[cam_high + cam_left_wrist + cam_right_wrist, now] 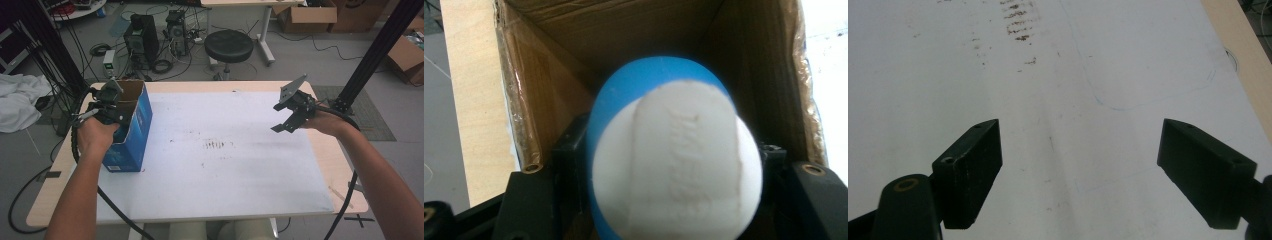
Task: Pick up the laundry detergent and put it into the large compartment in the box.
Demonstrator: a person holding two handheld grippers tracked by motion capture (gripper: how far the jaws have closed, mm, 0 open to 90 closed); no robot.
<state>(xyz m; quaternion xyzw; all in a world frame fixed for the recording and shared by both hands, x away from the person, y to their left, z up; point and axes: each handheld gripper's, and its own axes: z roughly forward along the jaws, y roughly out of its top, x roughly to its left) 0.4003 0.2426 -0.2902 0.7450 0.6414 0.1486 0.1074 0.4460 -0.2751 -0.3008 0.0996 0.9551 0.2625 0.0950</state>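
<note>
Your left gripper was clamped on a blue and white ball, one black jaw pressing each side of it. In the left gripper view the ball sat right at the jaw tips, its white face toward the camera and its blue part on the far side, toward the bottom of the box. A raised white band with embossed lettering ran from the near edge of the ball toward the far edge, along the line of the jaws; being round, the ball had no long axis of its own. Directly beyond it lay the brown inside of the open blue cardboard box, into whose mouth your gripper pointed. Your right gripper hung well apart over the white table, jaws spread wide, nothing between them.
</note>
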